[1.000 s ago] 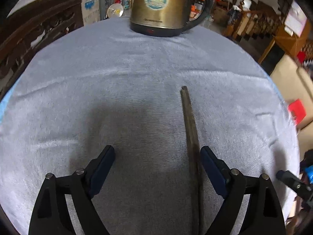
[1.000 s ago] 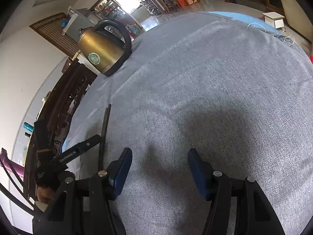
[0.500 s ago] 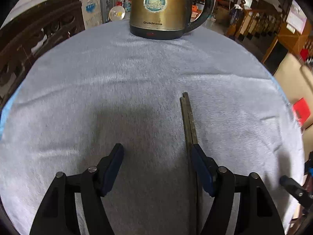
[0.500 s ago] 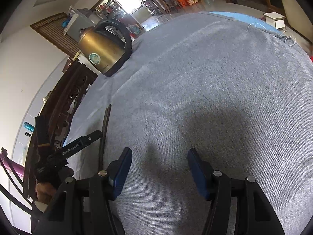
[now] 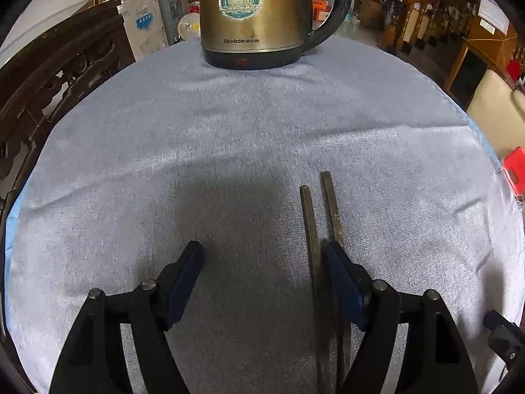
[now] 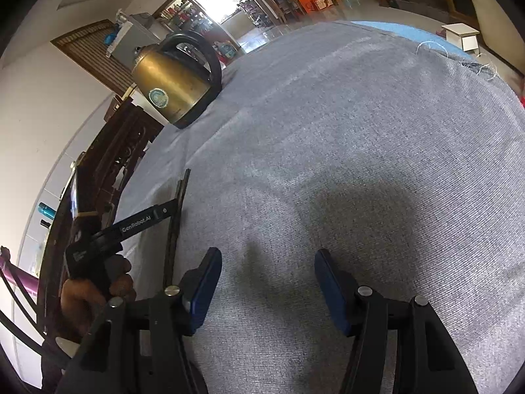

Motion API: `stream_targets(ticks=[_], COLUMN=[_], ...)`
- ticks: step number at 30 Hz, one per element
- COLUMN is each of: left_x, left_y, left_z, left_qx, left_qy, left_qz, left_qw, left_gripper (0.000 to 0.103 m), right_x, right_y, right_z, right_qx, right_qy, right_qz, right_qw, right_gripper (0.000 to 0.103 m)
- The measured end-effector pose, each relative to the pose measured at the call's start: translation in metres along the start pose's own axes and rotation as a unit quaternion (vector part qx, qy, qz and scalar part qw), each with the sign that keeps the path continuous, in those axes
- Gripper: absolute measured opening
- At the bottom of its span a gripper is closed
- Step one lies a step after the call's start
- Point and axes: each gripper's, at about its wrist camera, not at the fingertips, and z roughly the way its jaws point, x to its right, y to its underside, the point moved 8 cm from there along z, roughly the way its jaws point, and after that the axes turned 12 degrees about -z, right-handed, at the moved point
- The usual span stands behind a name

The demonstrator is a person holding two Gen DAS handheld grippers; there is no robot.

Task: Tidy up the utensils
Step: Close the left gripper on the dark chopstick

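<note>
Two dark chopsticks (image 5: 320, 216) lie side by side on the grey tablecloth (image 5: 197, 151), their far tips slightly apart. My left gripper (image 5: 262, 279) is open and low over the cloth; its right finger (image 5: 344, 282) sits against the chopsticks, which pass along its inner side. In the right wrist view the chopsticks (image 6: 175, 216) lie at the left, and the left gripper's finger (image 6: 141, 221) reaches over them. My right gripper (image 6: 267, 285) is open and empty over bare cloth to the right of them.
A brass electric kettle (image 5: 259, 16) stands at the far edge of the table; it also shows in the right wrist view (image 6: 174, 88). A dark carved wooden chair (image 5: 55, 75) stands at the left. The cloth's right edge (image 5: 485, 151) drops off.
The left gripper has moved forward toward the kettle and narrowed slightly. The chopsticks now show as two separate sticks with their tips apart. The right gripper has not moved.
</note>
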Motion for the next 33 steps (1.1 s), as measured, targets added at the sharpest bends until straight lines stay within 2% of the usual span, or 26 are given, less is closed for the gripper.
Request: stream_targets(ticks=[1,2,3,4,8,10,12,14,16,18,22,23,25,26,27,32,33], left_x=[-0.003,-0.006,-0.009,-0.015,-0.03,-0.038,-0.043,-0.049,-0.053,-0.057,-0.063,-0.064,-0.063,-0.06,-0.057,-0.05,-0.049], left_y=[0.0,-0.001,-0.002,-0.002,0.002,0.004,0.01,0.014,0.016,0.017,0.013,0.012,0.011,0.01,0.009,-0.002,-0.003], left_z=[-0.003,-0.004,-0.005,-0.007,-0.013,-0.015,-0.017,-0.021,-0.023,-0.025,-0.025,-0.024,-0.021,-0.02,-0.019,-0.012,-0.011], left_qx=[0.007,0.01,0.009,0.003,-0.011,-0.015,-0.016,-0.019,-0.025,-0.034,-0.053,-0.055,-0.062,-0.06,-0.059,-0.05,-0.045], left_qy=[0.002,0.003,0.005,0.01,0.055,0.074,0.078,0.087,0.085,0.084,0.09,0.089,0.088,0.087,0.083,0.068,0.065], left_qz=[0.001,0.003,0.002,-0.006,-0.039,-0.057,-0.068,-0.071,-0.07,-0.073,-0.096,-0.097,-0.095,-0.092,-0.087,-0.077,-0.07], left_qw=[1.0,0.9999,0.9999,0.9999,0.9977,0.9955,0.9945,0.9935,0.9936,0.9932,0.9899,0.9898,0.9896,0.9901,0.9909,0.9934,0.9944], left_gripper=[0.047,0.034,0.012,0.008,0.007,0.007,0.006,0.006,0.006,0.006,0.009,0.011,0.022,0.023,0.026,0.027,0.027], right_x=[0.0,0.0,-0.001,-0.003,-0.019,-0.036,-0.055,-0.071,-0.087,-0.102,-0.125,-0.128,-0.13,-0.131,-0.131,-0.141,-0.143], right_y=[-0.001,-0.002,-0.003,-0.004,-0.016,-0.028,-0.042,-0.054,-0.063,-0.071,-0.085,-0.086,-0.088,-0.089,-0.088,-0.089,-0.089], right_z=[-0.001,-0.001,-0.001,-0.001,0.005,0.012,0.026,0.044,0.072,0.098,0.131,0.136,0.145,0.15,0.157,0.173,0.174], right_qx=[0.001,0.003,0.004,0.005,0.015,0.02,0.018,0.001,-0.04,-0.079,-0.126,-0.134,-0.15,-0.159,-0.174,-0.192,-0.192], right_qy=[0.001,0.004,0.006,0.006,0.001,-0.018,-0.047,-0.068,-0.073,-0.055,-0.037,-0.028,-0.012,-0.007,0.009,0.061,0.068], right_qz=[-0.002,-0.005,-0.01,-0.014,-0.055,-0.091,-0.13,-0.159,-0.186,-0.213,-0.243,-0.25,-0.257,-0.257,-0.261,-0.289,-0.295], right_qw=[1.0,1.0,1.0,1.0,0.998,0.996,0.99,0.985,0.979,0.972,0.961,0.959,0.955,0.953,0.95,0.936,0.934], right_gripper=[0.062,0.062,0.062,0.062,0.06,0.06,0.06,0.06,0.06,0.056,0.048,0.047,0.047,0.046,0.042,0.036,0.028])
